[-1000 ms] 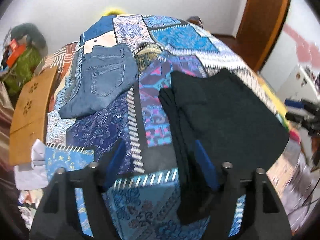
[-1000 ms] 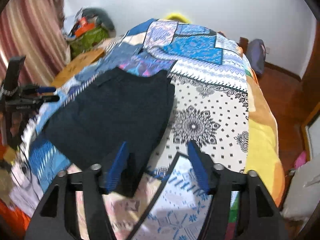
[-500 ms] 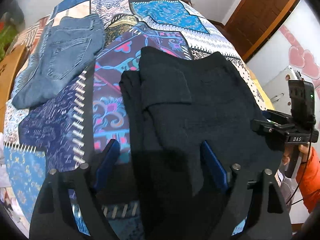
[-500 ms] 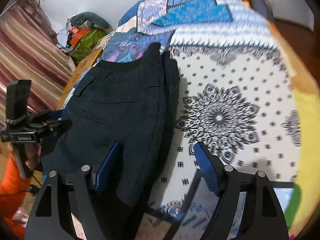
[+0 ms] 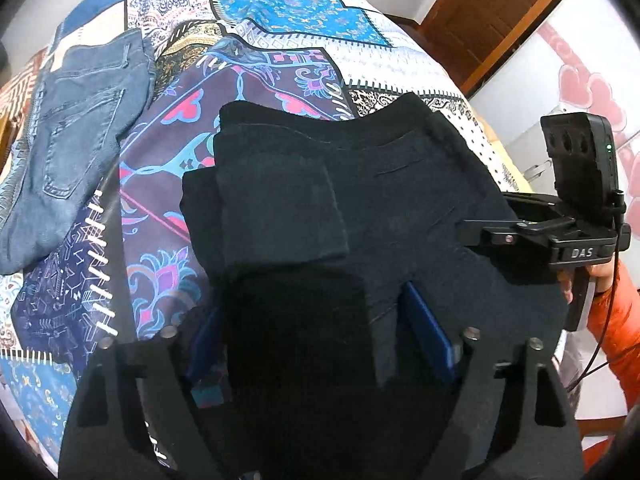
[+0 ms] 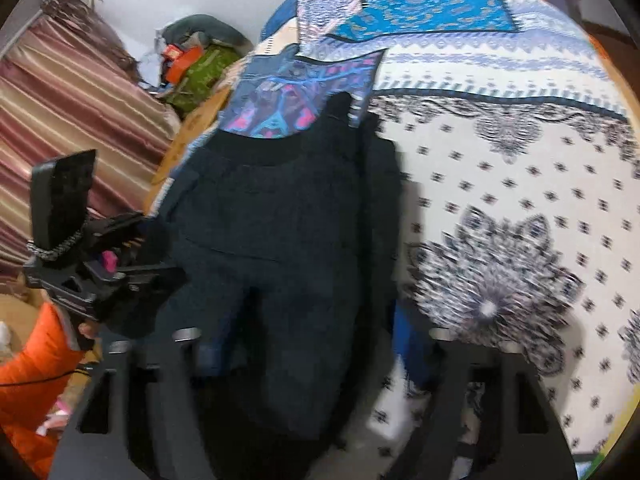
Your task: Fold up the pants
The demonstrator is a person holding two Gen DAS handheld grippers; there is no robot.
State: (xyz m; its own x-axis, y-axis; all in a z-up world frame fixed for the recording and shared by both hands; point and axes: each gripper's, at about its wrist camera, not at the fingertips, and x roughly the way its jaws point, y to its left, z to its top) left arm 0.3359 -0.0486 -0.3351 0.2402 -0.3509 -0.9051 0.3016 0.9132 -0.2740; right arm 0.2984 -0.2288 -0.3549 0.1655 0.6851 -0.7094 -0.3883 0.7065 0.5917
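The black pants (image 5: 360,208) lie folded on the patterned bedspread (image 5: 280,20). My left gripper (image 5: 316,336) is open, low over the pants' near left edge, with the cloth between its blue pads. In the right wrist view the pants (image 6: 280,240) run from near to far. My right gripper (image 6: 308,344) is open astride the pants' near right edge, its blue pads on either side of the cloth. Each gripper shows in the other's view: the right one (image 5: 560,236) and the left one (image 6: 92,272).
Folded blue jeans (image 5: 76,128) lie on the bed at far left. A wooden door (image 5: 492,20) stands at back right. A striped curtain (image 6: 68,128) and a pile of bags (image 6: 192,60) are left of the bed.
Both grippers have come down and forward onto the near edge of the black pants. The cloth now sits between the open pads of each.
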